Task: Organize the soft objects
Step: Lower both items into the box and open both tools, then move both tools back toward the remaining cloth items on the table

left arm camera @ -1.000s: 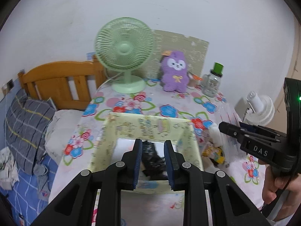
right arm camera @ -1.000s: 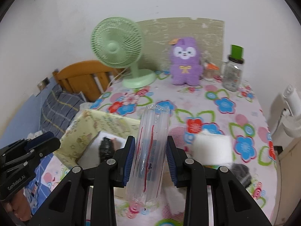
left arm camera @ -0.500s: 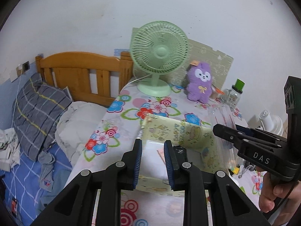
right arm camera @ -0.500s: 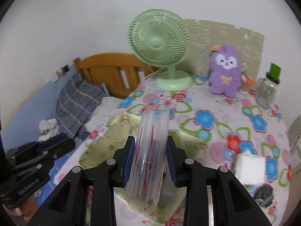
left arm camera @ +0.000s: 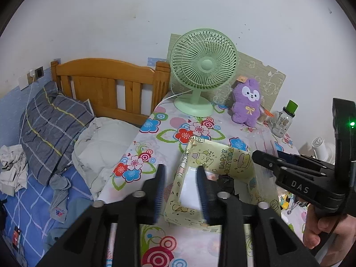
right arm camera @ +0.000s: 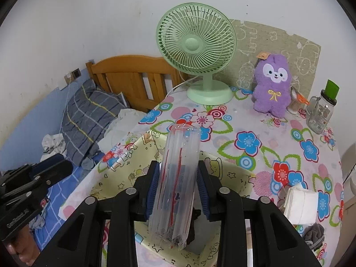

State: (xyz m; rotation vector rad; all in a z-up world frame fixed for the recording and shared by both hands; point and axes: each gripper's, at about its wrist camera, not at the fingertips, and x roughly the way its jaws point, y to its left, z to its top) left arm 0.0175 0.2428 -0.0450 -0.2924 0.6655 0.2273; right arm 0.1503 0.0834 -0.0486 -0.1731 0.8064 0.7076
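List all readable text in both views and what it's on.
"DAS": right gripper body, seen from the left wrist.
"HAPPY BIRTHDAY": yellow box wall.
"GenRobot.AI" (partly blurred): left gripper body, in the right wrist view.
Clear packet print: too blurred to read.

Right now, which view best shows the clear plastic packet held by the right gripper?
The right wrist view: the clear plastic packet fills the centre, clamped between the right gripper fingers above the yellow box. The left wrist view shows only a faint transparent sliver beyond the box, mostly hidden behind the right gripper's body.
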